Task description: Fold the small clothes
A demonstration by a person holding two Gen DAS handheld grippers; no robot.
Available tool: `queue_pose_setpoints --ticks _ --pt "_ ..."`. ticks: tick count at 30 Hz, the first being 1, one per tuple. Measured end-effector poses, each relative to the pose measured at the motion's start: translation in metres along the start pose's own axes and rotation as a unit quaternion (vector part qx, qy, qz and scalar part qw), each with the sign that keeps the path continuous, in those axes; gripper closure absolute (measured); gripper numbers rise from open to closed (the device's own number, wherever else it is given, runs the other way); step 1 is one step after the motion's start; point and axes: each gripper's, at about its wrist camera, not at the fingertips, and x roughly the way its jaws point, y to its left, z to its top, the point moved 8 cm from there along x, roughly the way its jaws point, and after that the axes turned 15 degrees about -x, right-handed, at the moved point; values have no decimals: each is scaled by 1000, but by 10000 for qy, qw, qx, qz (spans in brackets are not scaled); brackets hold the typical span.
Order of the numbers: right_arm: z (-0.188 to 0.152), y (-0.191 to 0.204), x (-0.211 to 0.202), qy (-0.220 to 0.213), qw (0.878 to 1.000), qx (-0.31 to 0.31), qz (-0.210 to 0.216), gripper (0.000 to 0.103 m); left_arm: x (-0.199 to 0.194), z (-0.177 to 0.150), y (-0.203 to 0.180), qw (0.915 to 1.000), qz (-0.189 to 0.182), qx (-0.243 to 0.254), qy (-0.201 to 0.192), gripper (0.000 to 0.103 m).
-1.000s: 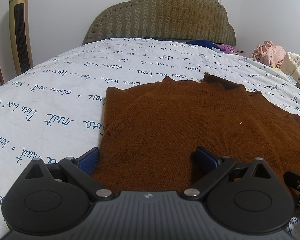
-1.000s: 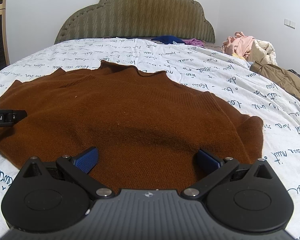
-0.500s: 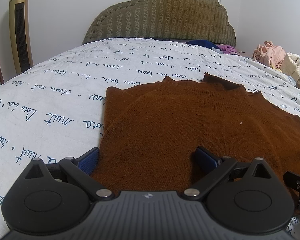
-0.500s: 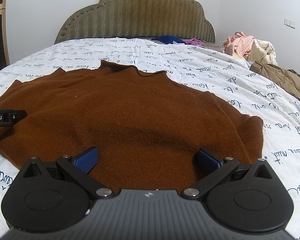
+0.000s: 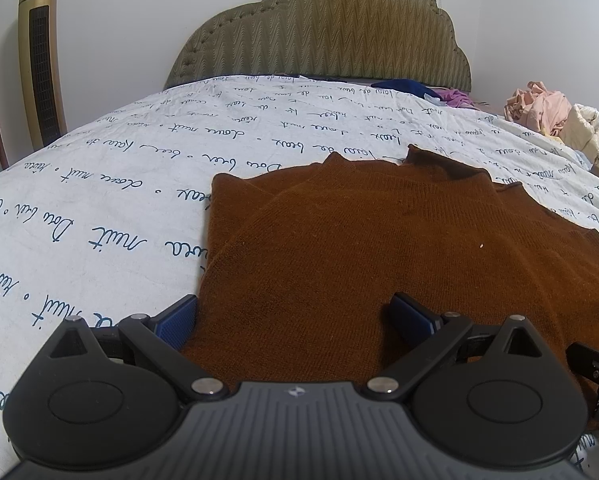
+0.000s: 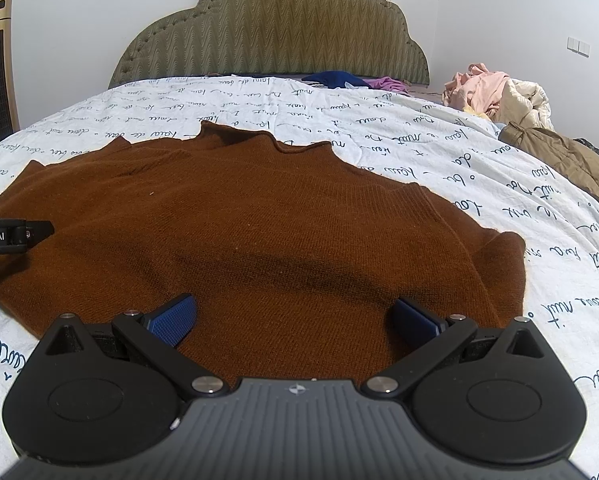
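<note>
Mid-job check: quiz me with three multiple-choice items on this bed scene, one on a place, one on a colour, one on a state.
1. Where does the pile of pink clothes lie?
A. far right of the bed
B. on the sweater
C. by the gold tower

2. What colour is the sweater?
A. navy
B. brown
C. white

3. How are the right gripper and left gripper?
A. both shut
B. one shut
C. both open

Answers: 1 A, it sits at the right edge near the wall. 2 B, the knit is rust brown against the white bedsheet. 3 C, the blue pads stand wide apart over the hem.
</note>
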Motion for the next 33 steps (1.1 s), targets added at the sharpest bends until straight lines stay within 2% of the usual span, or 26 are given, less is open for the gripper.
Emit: queue_pose_setpoints --ticks 6,11,17,24,29,33 --pt "1 -1 -3 44 10000 1 -71 0 -1 -1 -1 10000 42 29 -14 1" --pt "13 -7 -14 -75 9985 548 -6 0 -1 -1 -2 10000 46 27 -14 1" --pt "19 -15 2 243 9907 1342 12 0 -1 -1 -1 10000 44 23 -12 1" --pt "9 -11 2 328 9951 696 -614 0 -1 -1 -2 10000 40 11 -14 1" --pt "19 4 -13 -21 9978 342 -570 0 -1 -1 -1 10000 39 7 -12 1" --pt "17 16 -6 90 9988 200 -435 0 -1 -1 -2 10000 37 5 -12 1"
